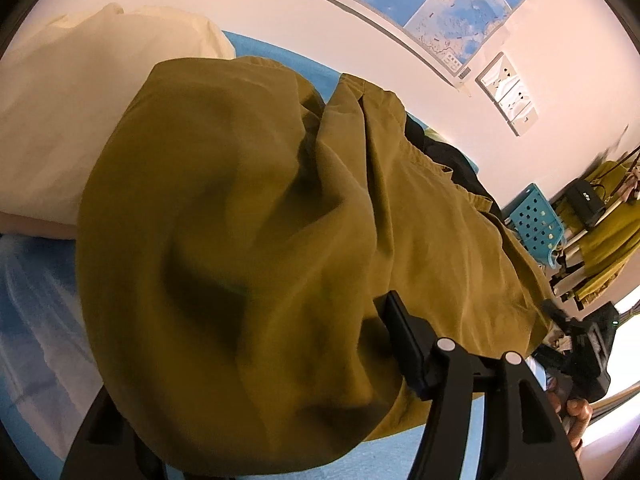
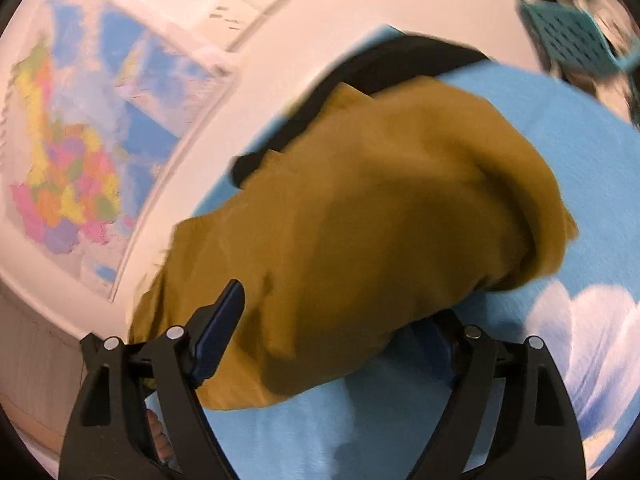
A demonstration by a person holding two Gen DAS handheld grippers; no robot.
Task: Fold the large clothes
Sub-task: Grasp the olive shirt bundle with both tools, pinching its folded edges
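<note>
While the olive-mustard garment (image 1: 248,240) is lying heaped across the blue bed sheet (image 1: 36,360), the left tongs (image 1: 280,392) are sitting right up against it, with only one dark finger (image 1: 404,340) showing at the cloth's edge and the other buried under the folds, so I cannot tell whether they are pinching it or just spread around it. Over on the right wrist view, the right tongs (image 2: 336,344) are standing wide apart, blue pads (image 2: 218,332) on either side of the same garment (image 2: 380,220), which is bulging between them. Soft woven cotton is what it is looking like, matte, rumpled into deep rounded creases, with a stitched hem running along one side. Black fabric (image 2: 360,68) is peeking out beneath its far edge. A cream pillow (image 1: 80,112) is resting beside it on the bed, and white cloud prints (image 2: 592,340) are showing on the sheet. Maps (image 2: 80,152) are hanging on the pale wall, blurred in this view.
</note>
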